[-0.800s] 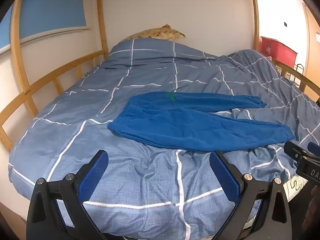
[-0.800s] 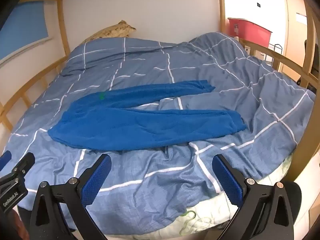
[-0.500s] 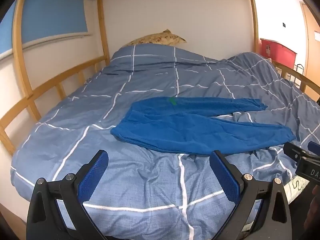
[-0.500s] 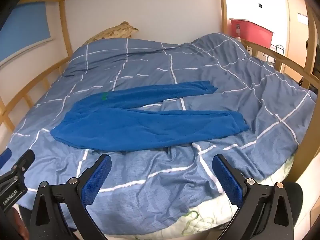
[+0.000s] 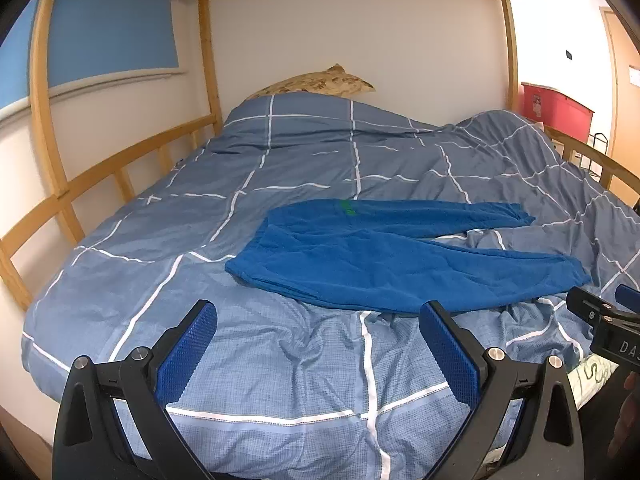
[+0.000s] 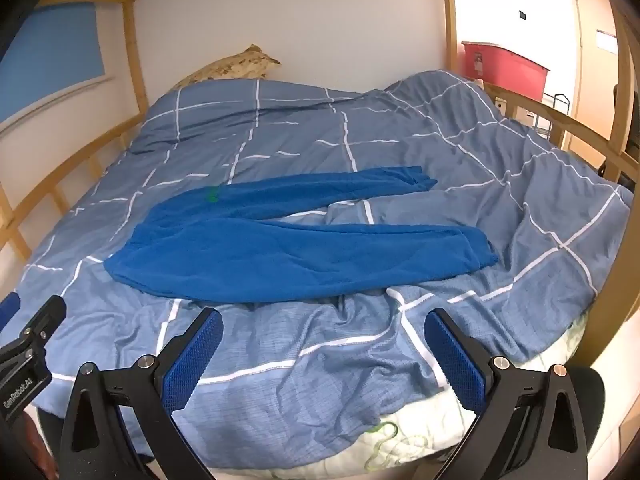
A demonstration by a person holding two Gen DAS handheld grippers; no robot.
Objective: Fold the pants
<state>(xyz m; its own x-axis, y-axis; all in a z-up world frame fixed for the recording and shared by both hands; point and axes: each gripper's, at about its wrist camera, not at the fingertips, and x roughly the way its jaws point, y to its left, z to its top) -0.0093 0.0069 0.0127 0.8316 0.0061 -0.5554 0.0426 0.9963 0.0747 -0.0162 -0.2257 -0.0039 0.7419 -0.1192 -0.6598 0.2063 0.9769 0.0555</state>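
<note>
Blue pants [image 5: 380,260] [image 6: 280,248] lie spread flat across the bed, waistband to the left, both legs running right and parted in a narrow V. A small green tag [image 5: 347,207] shows near the waistband. My left gripper [image 5: 320,340] hangs open above the duvet, short of the pants' near edge, nothing between its blue pads. My right gripper [image 6: 324,344] is open too, over the rumpled duvet in front of the near leg. Each view catches the other gripper at its side edge.
A blue checked duvet [image 5: 280,360] covers the bed, wrinkled near the front. Wooden rails [image 5: 100,172] run along the left and right [image 6: 560,116]. A patterned pillow [image 5: 320,82] lies at the headboard. A red bin [image 6: 504,66] stands beyond the right rail.
Both views have tilted up and drawn back slightly, so the pants sit lower in frame and more of the wall shows. Both grippers stayed open.
</note>
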